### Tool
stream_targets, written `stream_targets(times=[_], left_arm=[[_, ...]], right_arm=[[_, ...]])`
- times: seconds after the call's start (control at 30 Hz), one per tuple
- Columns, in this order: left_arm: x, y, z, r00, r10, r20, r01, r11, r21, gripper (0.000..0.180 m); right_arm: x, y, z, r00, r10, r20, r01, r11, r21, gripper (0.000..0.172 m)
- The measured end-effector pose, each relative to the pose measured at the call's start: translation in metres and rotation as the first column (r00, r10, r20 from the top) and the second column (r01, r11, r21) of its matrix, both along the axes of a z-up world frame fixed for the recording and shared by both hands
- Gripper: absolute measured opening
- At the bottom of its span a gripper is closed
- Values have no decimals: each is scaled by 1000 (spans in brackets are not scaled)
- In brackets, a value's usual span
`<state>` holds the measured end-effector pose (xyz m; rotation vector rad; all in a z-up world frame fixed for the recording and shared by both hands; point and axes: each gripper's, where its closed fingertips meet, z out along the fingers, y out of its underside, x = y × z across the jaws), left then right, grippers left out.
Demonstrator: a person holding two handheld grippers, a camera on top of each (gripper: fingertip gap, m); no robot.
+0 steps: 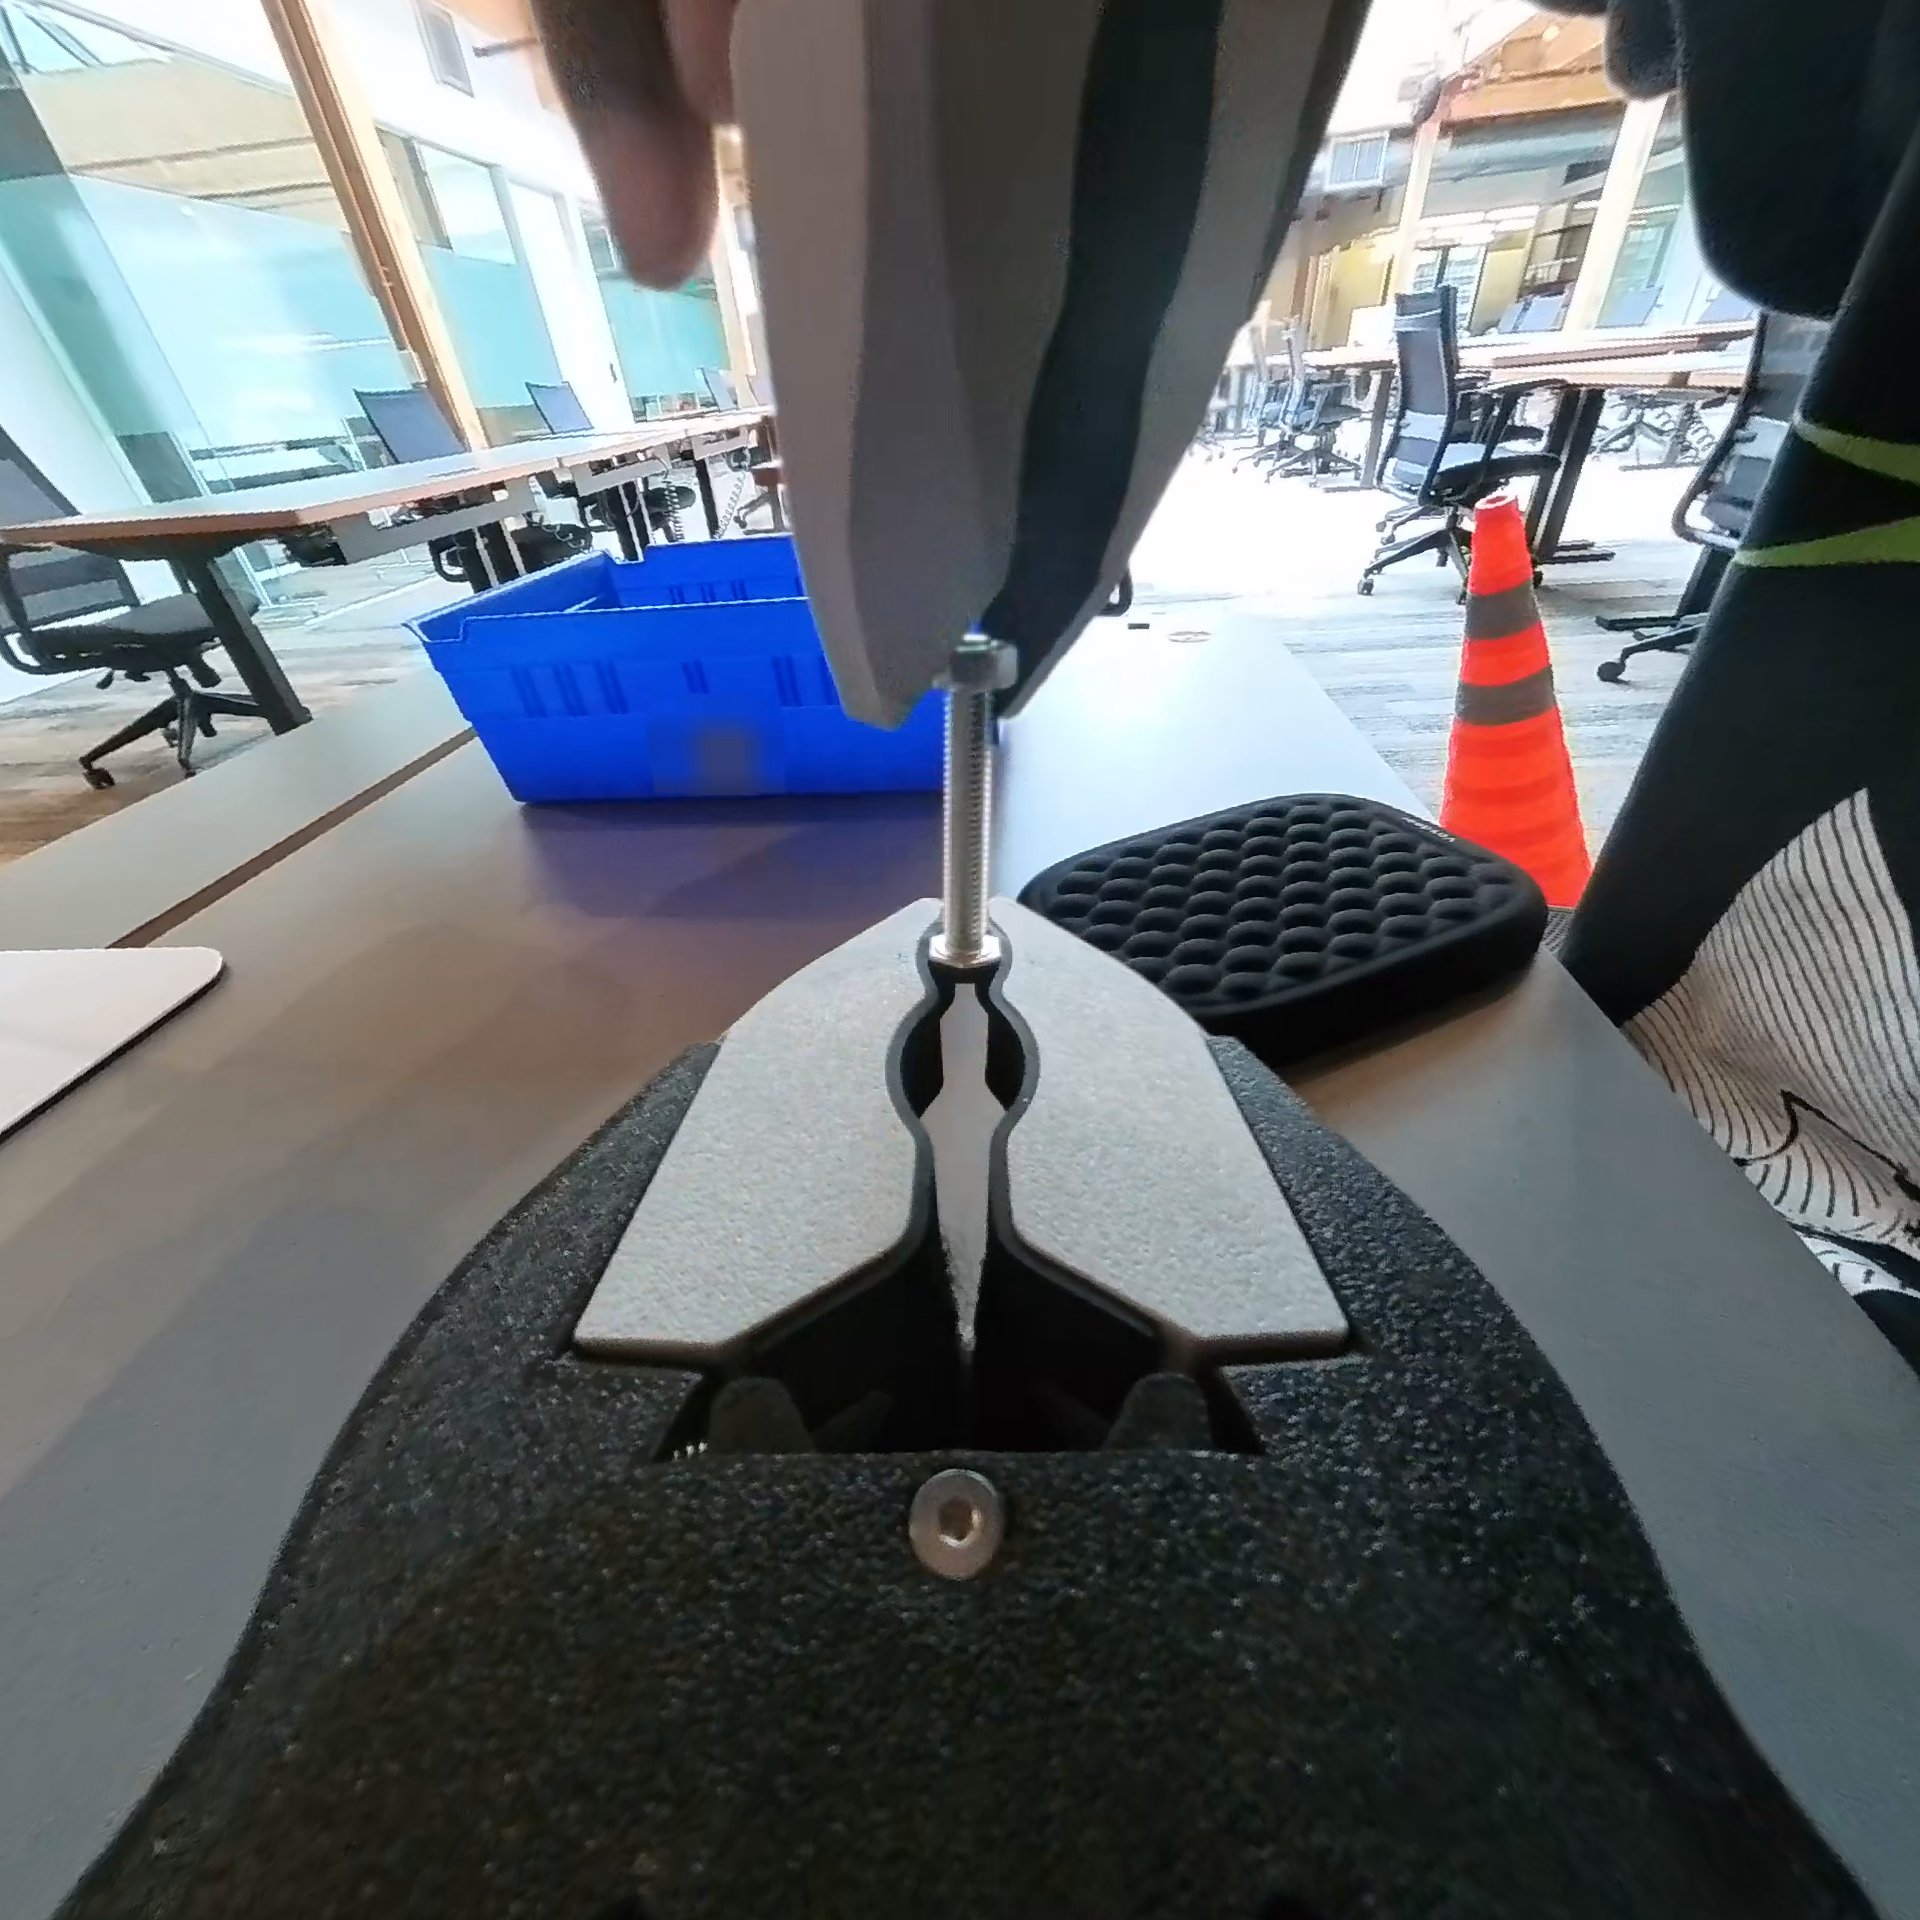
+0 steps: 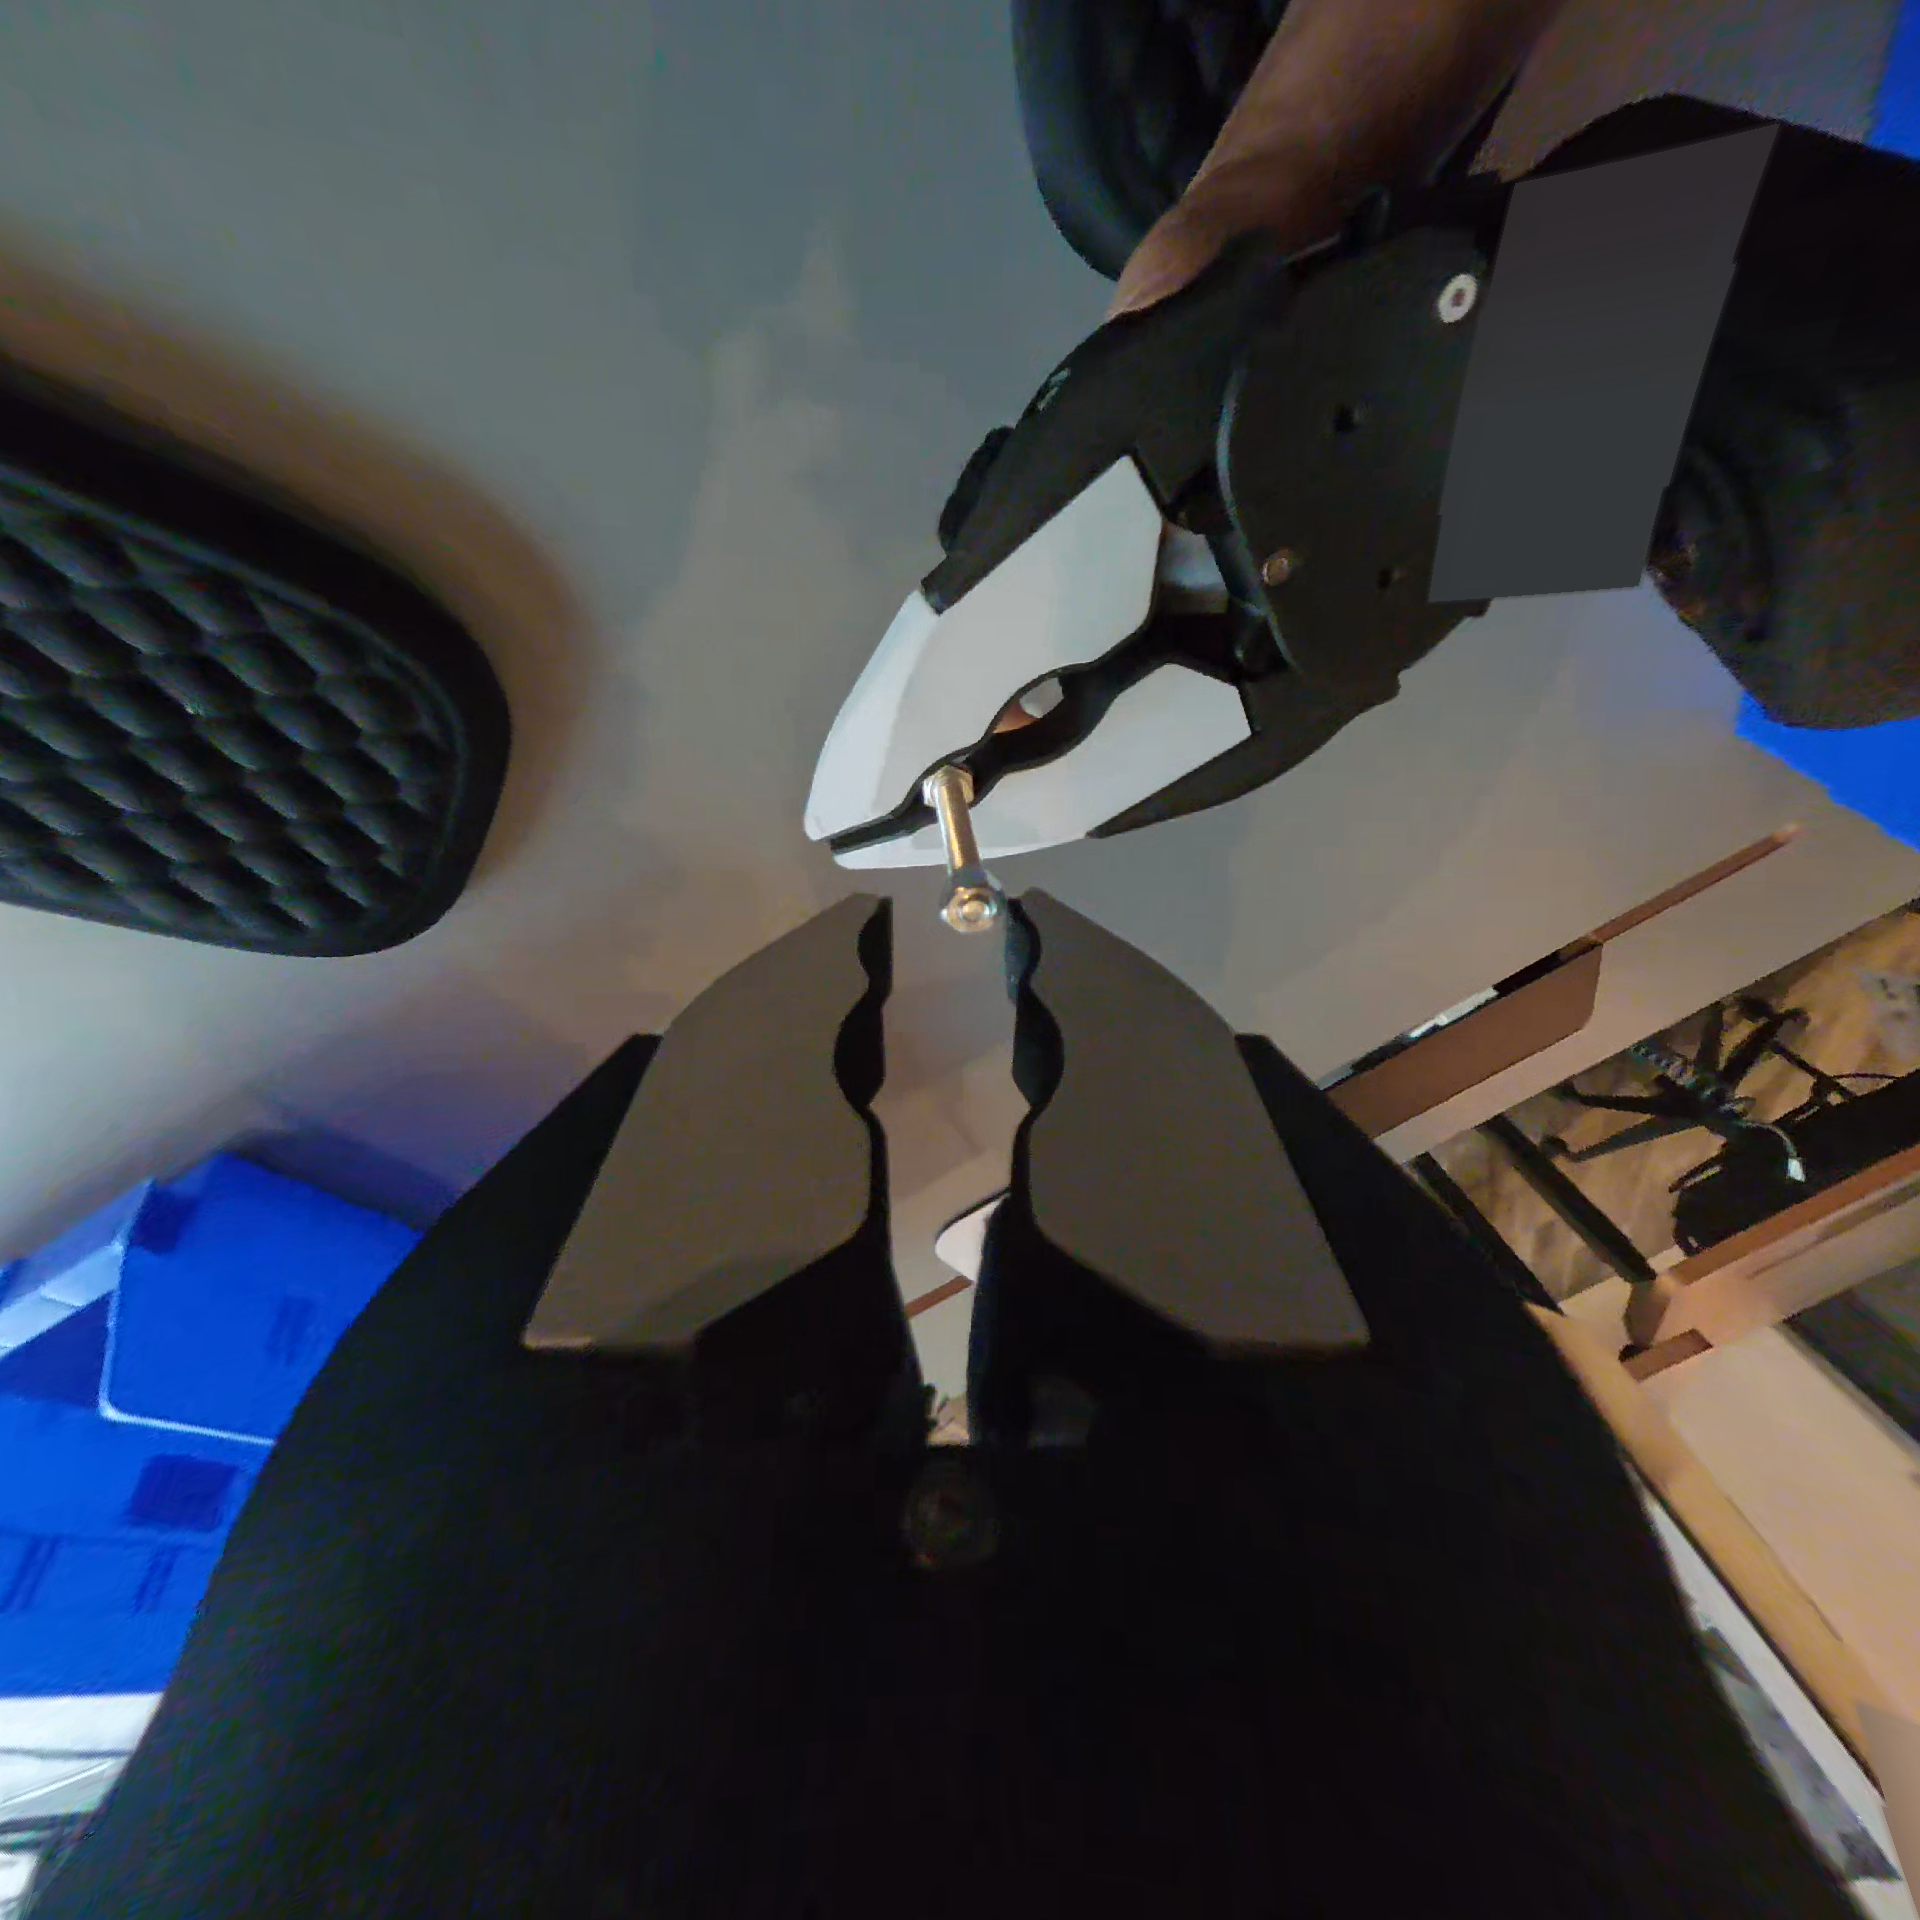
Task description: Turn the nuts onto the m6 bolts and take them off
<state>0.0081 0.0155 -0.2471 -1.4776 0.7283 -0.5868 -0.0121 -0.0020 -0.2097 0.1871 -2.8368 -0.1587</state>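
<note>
Blue bin (image 1: 665, 675), black honeycomb pad (image 1: 1288, 914), orange cone (image 1: 1507, 707), office chairs (image 1: 1455, 457)

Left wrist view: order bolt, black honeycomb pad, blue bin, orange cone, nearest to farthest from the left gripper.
1. Bolt: clamped upright in the left gripper.
2. Black honeycomb pad: right, on the table.
3. Blue bin: ahead-left.
4. Orange cone: right, beyond the table.

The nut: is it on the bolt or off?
On. The nut sits threaded near the tip of the bolt, which the left gripper clamps upright.

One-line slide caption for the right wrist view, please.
Open right gripper brackets the nut atop a bolt clamped by the left gripper.
</note>
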Motion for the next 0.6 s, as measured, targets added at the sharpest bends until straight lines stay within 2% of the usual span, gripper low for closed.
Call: stream_targets(times=[0.03, 0.13, 0.27, 0.33, 0.43, 0.5, 0.6], left_arm=[[0, 0, 0, 1000, -3, -2, 3, 1000, -1, 2], [0, 0, -1, 1000, 1, -1, -1, 1000, -2, 2], [-3, 3, 0, 1000, 30, -7, -30, 1000, 4, 2], [-6, 5, -1, 998, 54, -22, -54, 998, 8, 2], [-8, 7, -2, 996, 82, -36, -81, 997, 13, 2], [-8, 8, -2, 995, 93, -47, -92, 996, 19, 2], [-14, 11, -1, 992, 122, -32, -122, 993, 7, 2]], right_arm=[[-3, 0, 0, 1000, 7, -20, -7, 1000, 5, 13], [-5, 1, 0, 998, -48, -30, 48, 999, -6, 11], [-5, 3, 0, 952, -306, 4, 305, 950, -65, 11], [-4, 4, -2, 873, -486, 30, 487, 868, -99, 11], [0, 3, -3, 685, -721, 106, 728, 671, -142, 11], [5, 1, -4, 582, -795, 171, 813, 560, -161, 11], [16, -12, -7, 459, -824, 333, 888, 428, -167, 11]])
